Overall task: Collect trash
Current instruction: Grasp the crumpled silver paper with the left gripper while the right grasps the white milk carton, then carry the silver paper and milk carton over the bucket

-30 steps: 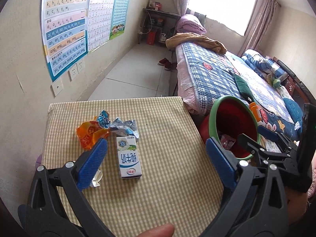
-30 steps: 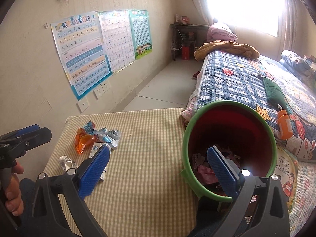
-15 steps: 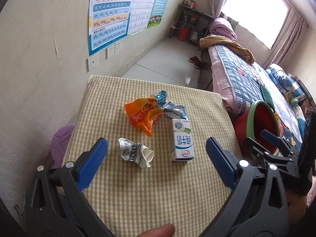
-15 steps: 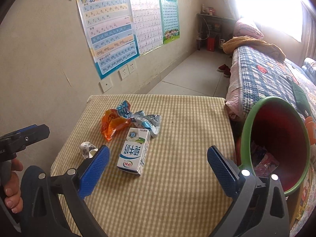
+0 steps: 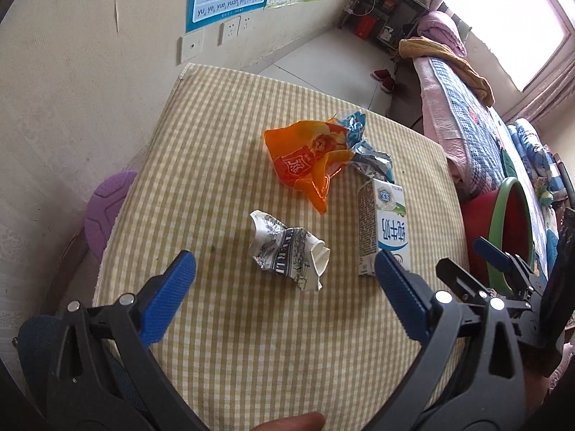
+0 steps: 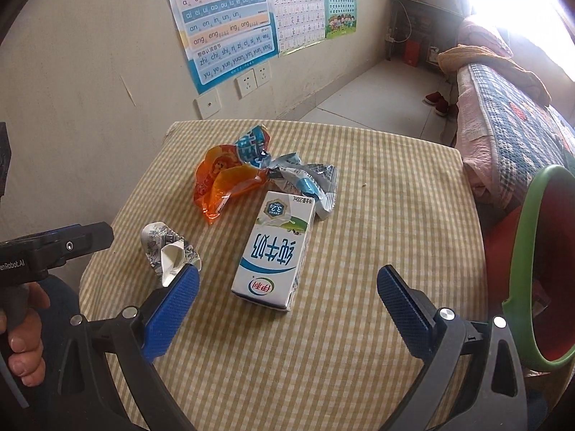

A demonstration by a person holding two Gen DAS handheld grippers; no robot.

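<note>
On the checked tablecloth lie a crumpled paper cup (image 5: 287, 249) (image 6: 169, 251), a white and blue milk carton (image 5: 386, 228) (image 6: 275, 251), an orange wrapper (image 5: 305, 158) (image 6: 222, 179) and a silver-blue wrapper (image 5: 366, 151) (image 6: 305, 179). My left gripper (image 5: 284, 287) is open and empty, just short of the paper cup. My right gripper (image 6: 287, 294) is open and empty, just short of the milk carton. A red bin with a green rim (image 5: 510, 237) (image 6: 528, 269) stands at the table's right edge.
A wall with posters and sockets (image 6: 248, 79) runs along the table's left side. A purple stool (image 5: 107, 212) sits low at the left. A bed with a blue quilt (image 6: 510, 115) lies to the right, behind the bin. Open floor (image 5: 323, 57) lies beyond the table.
Both grippers have swung left, away from the bin and over the trash, and come lower and closer to the table. Both stay open and empty.
</note>
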